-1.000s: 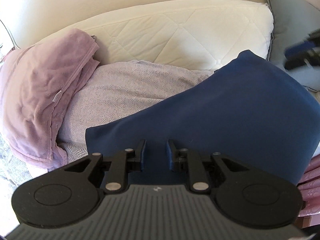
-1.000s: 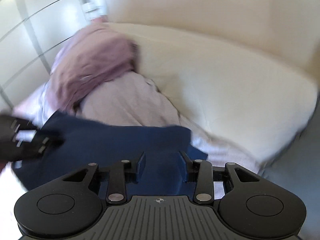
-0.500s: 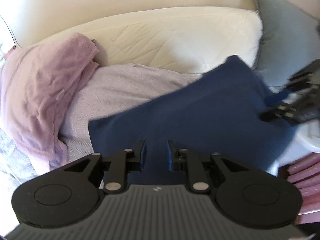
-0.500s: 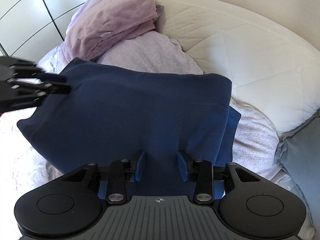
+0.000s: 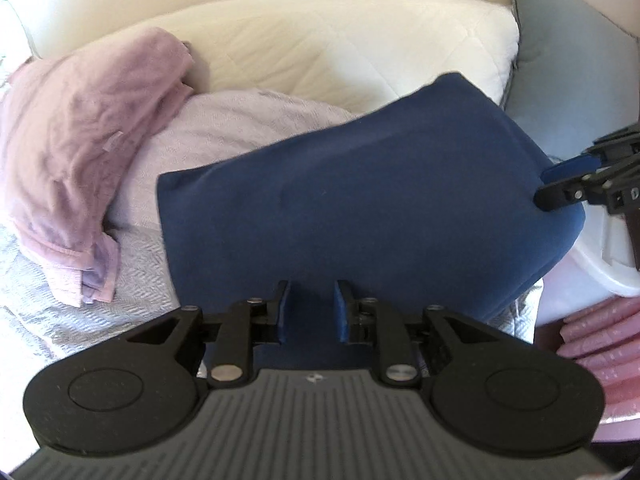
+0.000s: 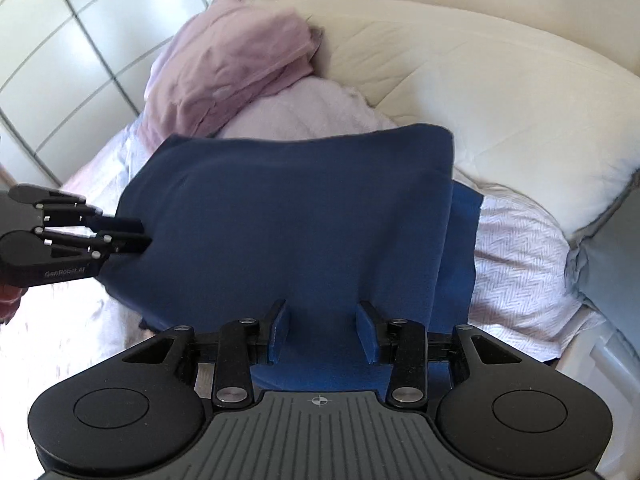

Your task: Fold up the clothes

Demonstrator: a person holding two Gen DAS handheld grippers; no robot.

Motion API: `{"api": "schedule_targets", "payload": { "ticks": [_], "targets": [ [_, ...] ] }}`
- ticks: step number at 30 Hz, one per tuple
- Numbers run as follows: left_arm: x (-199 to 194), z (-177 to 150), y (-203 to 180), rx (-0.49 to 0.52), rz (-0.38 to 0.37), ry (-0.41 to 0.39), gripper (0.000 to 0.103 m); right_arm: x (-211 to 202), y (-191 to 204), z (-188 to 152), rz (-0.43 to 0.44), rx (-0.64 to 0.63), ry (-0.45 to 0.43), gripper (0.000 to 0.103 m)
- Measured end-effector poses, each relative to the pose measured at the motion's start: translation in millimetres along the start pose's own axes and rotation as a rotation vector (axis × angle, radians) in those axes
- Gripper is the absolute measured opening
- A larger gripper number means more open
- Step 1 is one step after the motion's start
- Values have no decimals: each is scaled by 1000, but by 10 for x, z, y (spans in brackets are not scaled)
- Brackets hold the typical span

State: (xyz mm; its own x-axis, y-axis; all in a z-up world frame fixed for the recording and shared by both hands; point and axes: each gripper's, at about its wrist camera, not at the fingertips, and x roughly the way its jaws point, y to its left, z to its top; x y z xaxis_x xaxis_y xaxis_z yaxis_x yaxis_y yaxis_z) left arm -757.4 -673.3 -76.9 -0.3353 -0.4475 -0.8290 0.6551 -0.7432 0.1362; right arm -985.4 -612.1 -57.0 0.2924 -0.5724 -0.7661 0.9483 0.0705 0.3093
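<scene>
Holding a navy blue garment (image 5: 360, 208) stretched between two handheld grippers, above a bed. Left gripper (image 5: 310, 308) sits at the near edge of the cloth; its blue-padded fingers are set narrow w/ navy fabric running between them. Whether the pads actually pinch the cloth can't be told from either view. Right gripper (image 6: 320, 332) is a bit wider, fabric also lying between its fingers; grip likewise unclear. Each gripper shows in the other's view at the opposite side of the garment, tips touching the cloth edge.

Garment is already doubled: in the right wrist view a top layer hangs over a brighter blue under-layer that peeks out on the right side. It hangs over a lilac herringbone bedspread (image 6: 516, 248). Behind it, a crumpled mauve garment (image 5: 88, 152) is heaped on the bedspread, against a cream quilted pillow (image 5: 340, 52). A grey cushion (image 5: 568, 72) stands at far right.

Judgement: step in hand looks like carrying or laying down a half-folded piece. To do it well, keep both grippers level & equally far apart so the top edge stays taut w/o sagging. Lower onto a flat part of the bedspread, clear of the mauve heap. Let the far edge land first, then draw back so layers line up. Release only once cloth rests flat, else the under-layer may slip askew.
</scene>
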Motion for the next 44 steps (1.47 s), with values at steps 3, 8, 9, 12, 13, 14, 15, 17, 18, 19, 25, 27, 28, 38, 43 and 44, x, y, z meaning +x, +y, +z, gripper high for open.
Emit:
{"api": "schedule_targets", "payload": {
  "ticks": [3,8,9,12,13,14,15,17,18,19,25,27,28,38,43,44],
  "targets": [
    [-170,-123,-27,-33,26,-26,38,-186,21,-87,-14,46,-69,48],
    [-515,-538,-58,-108,18,-84,82,-464,271,-557,-97,88,-96,80],
    [-581,-640,-83,-113,5,-87,90,-513,341,-677,-109,101,-91,80],
    [-793,-952,-160,-127,-18,-101,101,-681,651,-1005,-149,135,-111,80],
    [-871,-1050,-188,-135,-15,-108,101,-737,754,-1114,-162,146,-118,80],
    [-944,-1137,-218,-142,-14,-114,101,-794,858,-1224,-175,158,-125,80],
    [-1026,-1225,-251,-146,-16,-123,101,-850,961,-1333,-188,169,-131,80],
    [-1186,-1396,-310,-155,-16,-133,101,-951,1165,-1528,-212,180,-150,80],
    [-1257,-1469,-337,-159,-17,-129,101,-991,1266,-1611,-223,180,-155,80],
    [-1328,-1542,-364,-163,-17,-124,101,-1020,1366,-1680,-231,181,-158,80],
    [-1687,-1857,-520,-164,12,-89,101,-1224,1840,-2060,-236,205,-168,80],
    [-1782,-1932,-554,-177,17,-89,101,-1290,1939,-2139,-234,204,-171,80],
    [-1825,-1960,-564,-193,18,-93,101,-1325,1985,-2174,-235,200,-172,80],
    [-2052,-2024,-689,-250,42,-139,101,-1540,2141,-2226,-219,140,-190,80],
    [-2093,-1984,-801,-282,72,-160,101,-1618,2139,-2213,-201,103,-189,80],
    [-2099,-1975,-831,-285,76,-161,101,-1640,2126,-2218,-200,97,-190,80]
  ]
}}
